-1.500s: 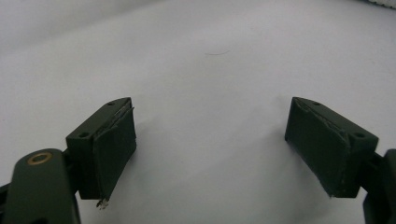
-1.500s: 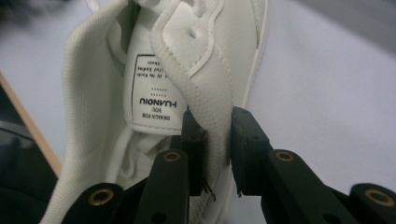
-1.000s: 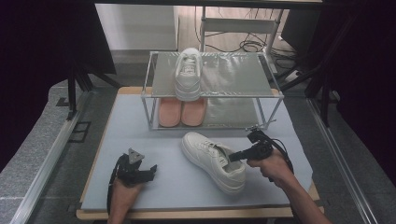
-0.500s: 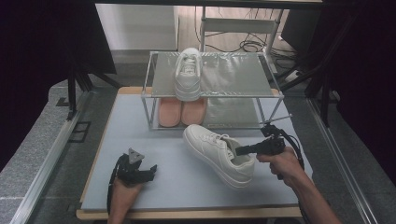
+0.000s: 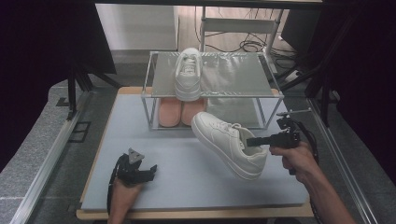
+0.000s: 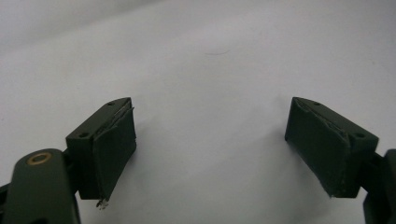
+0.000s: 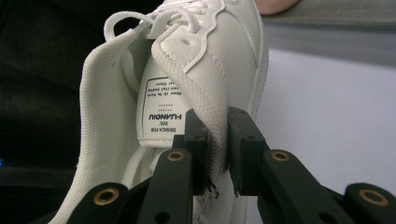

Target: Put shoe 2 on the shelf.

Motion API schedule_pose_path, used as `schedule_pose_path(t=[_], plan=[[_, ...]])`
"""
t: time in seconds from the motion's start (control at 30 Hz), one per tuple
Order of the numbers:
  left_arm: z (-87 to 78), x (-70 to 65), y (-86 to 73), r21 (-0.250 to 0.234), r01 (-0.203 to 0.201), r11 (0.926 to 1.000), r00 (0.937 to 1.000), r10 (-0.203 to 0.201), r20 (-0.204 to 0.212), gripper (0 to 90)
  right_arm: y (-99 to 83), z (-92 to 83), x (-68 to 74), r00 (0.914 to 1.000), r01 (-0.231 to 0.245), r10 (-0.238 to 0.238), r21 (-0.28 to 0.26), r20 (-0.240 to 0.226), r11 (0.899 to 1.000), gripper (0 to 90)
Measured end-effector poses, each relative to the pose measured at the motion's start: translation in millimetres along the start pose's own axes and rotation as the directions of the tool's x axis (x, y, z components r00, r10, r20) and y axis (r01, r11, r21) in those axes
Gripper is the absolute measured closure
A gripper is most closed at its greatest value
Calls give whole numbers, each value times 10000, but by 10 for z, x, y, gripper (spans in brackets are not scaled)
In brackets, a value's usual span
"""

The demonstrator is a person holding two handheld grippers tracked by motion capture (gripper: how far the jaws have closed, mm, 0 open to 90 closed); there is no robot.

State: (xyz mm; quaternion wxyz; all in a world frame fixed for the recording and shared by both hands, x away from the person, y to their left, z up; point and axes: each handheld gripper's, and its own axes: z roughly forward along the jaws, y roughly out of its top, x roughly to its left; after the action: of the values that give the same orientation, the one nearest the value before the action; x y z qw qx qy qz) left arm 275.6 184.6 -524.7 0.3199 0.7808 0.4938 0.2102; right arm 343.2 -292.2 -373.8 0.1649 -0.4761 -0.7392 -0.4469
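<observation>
Right gripper (image 5: 250, 141) is clamped on the white sneaker's (image 5: 227, 142) heel collar, shoe lifted clear of the table (image 5: 187, 186), toe aimed up-left at the shoe rack (image 5: 154, 84). Left gripper (image 5: 148, 171) rests wide open, holding nothing.

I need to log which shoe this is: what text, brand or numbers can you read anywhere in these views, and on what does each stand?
"HUANQIU": bold brand line on the white label inside the shoe held by the right gripper; letters seen turned, spelling uncertain.
"DESIGN FOR YOU": small lines on the same label, only roughly legible.
Remaining small lines on that label: too small and blurred to read.
Shoe on the rack, the rack and the mat: no readable text.
</observation>
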Motion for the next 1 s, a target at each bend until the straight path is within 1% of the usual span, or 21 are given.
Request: schedule_pose_path(t=[0.07,0.13,0.2,0.23,0.33,0.37,0.4,0.47,0.7,0.73,0.77,0.8,0.83,1.0], plan=[[0,1,0,6,-6,10000,10000,6,0,164,7,-23,6,10000,-59,58,-79,-29,10000,797],[2,-2,0,-24,26,10000,10000,-26,-7,163,30,-94,18,9998,-207,205,-212,-74,9996,797],[-2,2,0,25,-30,10000,10000,30,-14,163,48,-133,24,9997,-207,204,-320,-109,9993,798],[1,-2,0,-20,13,10000,10000,-13,-12,164,60,-155,31,9997,-186,182,-299,-130,9994,797],[-3,2,0,26,-42,10000,10000,42,-12,164,80,-195,48,9996,-236,230,-351,-174,9991,798],[-1,1,0,11,-10,10000,10000,10,-5,164,101,-236,60,9994,-265,254,-491,-221,9984,798],[-1,1,0,11,-10,10000,10000,10,-5,164,101,-236,60,9994,-265,254,-491,-221,9984,798],[-2,4,0,37,-37,10000,10000,37,-7,164,132,-317,89,9995,-241,228,-642,-217,9976,798],[1,7,1,13,6,10000,10000,-6,13,163,217,-517,139,9983,-508,470,-1154,-350,9920,798],[1,7,1,13,6,10000,10000,-6,13,163,217,-517,139,9983,-508,470,-1154,-350,9920,798],[2,4,1,1,0,10000,10000,0,-5,163,247,-567,145,9980,-583,543,-1309,-338,9897,798],[2,4,1,1,0,10000,10000,0,-5,162,247,-567,145,9980,-583,543,-1309,-338,9897,798],[1,0,0,-10,3,10000,10000,-3,-11,162,279,-610,147,9976,-652,612,-1420,-320,9877,798],[-3,-5,0,-2,-49,10000,10000,49,-54,161,385,-679,146,9969,-787,769,-1735,-168,9817,798]])
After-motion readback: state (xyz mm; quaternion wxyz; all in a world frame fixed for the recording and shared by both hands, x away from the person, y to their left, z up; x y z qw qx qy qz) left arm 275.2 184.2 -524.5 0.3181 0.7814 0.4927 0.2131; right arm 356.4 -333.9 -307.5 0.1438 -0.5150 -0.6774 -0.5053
